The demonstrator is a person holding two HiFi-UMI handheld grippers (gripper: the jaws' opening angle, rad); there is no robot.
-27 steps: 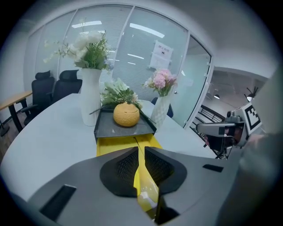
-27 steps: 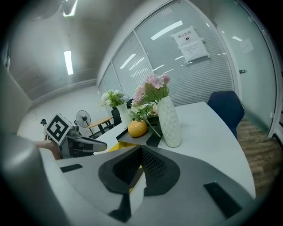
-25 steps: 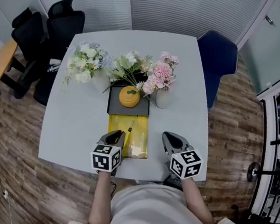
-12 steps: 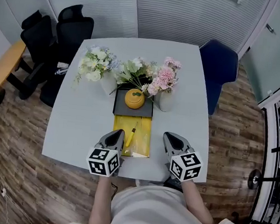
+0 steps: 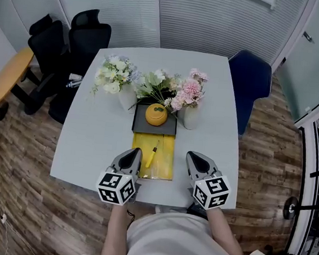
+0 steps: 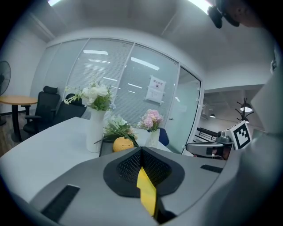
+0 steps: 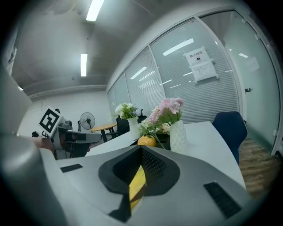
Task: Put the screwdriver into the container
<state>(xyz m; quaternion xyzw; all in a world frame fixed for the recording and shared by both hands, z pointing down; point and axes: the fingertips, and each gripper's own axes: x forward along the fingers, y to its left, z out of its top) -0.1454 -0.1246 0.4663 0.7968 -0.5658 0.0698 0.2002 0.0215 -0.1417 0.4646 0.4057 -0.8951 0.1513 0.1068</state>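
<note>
A small screwdriver [image 5: 152, 156] with a yellow handle lies on a flat yellow tray [image 5: 165, 165] near the table's front edge. Behind the tray, a dark grey tray [image 5: 139, 126] holds a round yellow jar [image 5: 156, 115]. My left gripper [image 5: 135, 152] hovers just left of the yellow tray, and its jaws meet with nothing between them [image 6: 141, 151]. Just right of the yellow tray is my right gripper [image 5: 192, 155], likewise shut and empty [image 7: 140, 150]. The screwdriver sits between the two grippers, touched by neither.
Three vases of flowers stand behind the trays: white [image 5: 115, 74], green-white [image 5: 154, 84] and pink [image 5: 189, 93]. The white table [image 5: 91, 134] has a blue chair [image 5: 253, 83] at its right and black office chairs [image 5: 72, 41] at its left. A wooden side table [image 5: 9, 74] is at far left.
The head view has shifted, so the table sits further right and lower in the frame. Both grippers stay shut near the front edge, and the screwdriver has not moved on the tray.
</note>
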